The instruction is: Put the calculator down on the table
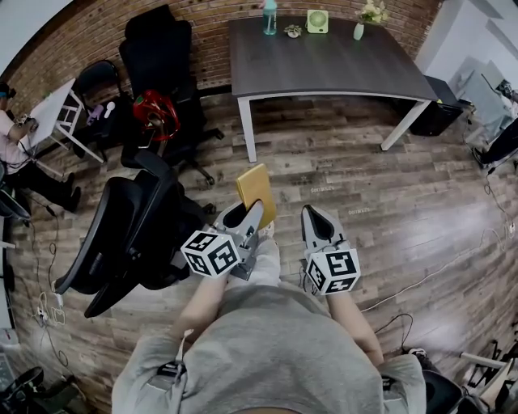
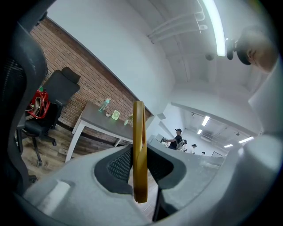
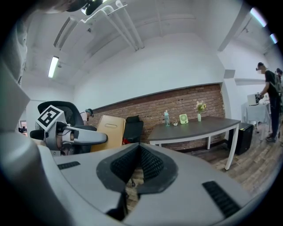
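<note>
Calculator: a flat yellow slab (image 1: 255, 191) at the centre of the head view, clamped in the left gripper (image 1: 246, 213). It is off the worktop, over the wooden floor.

Left gripper: both pads press on the calculator's faces. In the left gripper view the calculator (image 2: 139, 150) shows edge-on as a narrow upright strip at mid-frame.

Right gripper: its jaws (image 1: 312, 215) are together with nothing between them. It sits just right of the left one in the head view, near it but not touching the calculator.

Long axis: the calculator juts out past the jaw tips, pointing toward the upper part of the head view. It stands on edge, its broad faces turned to the sides.

Worktop: the dark grey table (image 1: 324, 65) fills the upper centre of the head view, well apart from both grippers, with bare floor between.

Key relation: the worktop lies ahead of the left gripper along the way the calculator points. In the left gripper view the table (image 2: 95, 115) sits just left of the calculator's edge.

Already on the worktop: a bottle (image 1: 269, 16), a small green fan-like object (image 1: 317, 21) and a flower vase (image 1: 359, 27), all along the far edge. The near part is bare.

Nearer hand: the left, since it carries the load.

Judgement: to lie flat, the calculator will likely need turning off its edge once over the worktop.

Hazard: black office chairs (image 1: 137, 234) crowd the left of the head view.
</note>
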The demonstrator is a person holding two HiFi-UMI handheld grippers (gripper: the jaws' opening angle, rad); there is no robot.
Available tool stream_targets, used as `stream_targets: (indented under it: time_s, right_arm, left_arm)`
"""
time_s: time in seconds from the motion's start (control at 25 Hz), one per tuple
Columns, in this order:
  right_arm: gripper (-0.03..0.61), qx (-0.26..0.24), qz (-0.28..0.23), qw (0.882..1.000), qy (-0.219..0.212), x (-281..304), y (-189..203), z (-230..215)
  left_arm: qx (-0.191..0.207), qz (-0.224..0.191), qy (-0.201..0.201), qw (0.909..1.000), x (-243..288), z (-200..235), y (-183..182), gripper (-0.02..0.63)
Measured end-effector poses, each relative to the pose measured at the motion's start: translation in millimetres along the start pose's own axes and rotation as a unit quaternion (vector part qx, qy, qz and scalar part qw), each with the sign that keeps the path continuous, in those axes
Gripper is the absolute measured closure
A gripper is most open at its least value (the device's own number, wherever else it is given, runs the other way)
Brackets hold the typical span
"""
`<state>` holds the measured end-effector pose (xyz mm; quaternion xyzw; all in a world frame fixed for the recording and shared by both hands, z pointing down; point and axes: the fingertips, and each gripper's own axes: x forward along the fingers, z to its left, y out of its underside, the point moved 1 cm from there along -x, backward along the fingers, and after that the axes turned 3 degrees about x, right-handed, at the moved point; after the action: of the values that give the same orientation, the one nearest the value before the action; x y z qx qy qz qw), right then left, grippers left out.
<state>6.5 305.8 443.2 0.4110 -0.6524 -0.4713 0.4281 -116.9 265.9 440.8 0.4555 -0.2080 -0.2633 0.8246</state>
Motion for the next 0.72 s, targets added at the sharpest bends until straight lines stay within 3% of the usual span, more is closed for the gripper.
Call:
stream_targets:
  time_s: [0.72]
  right_arm:
    - [0.575, 0.006, 0.010, 1.000, 0.010, 89.2, -16.1, -65.3]
  left_arm:
    - [0.000, 0.017, 0.007, 0.9998, 98.9, 49.1, -25.4, 0.523]
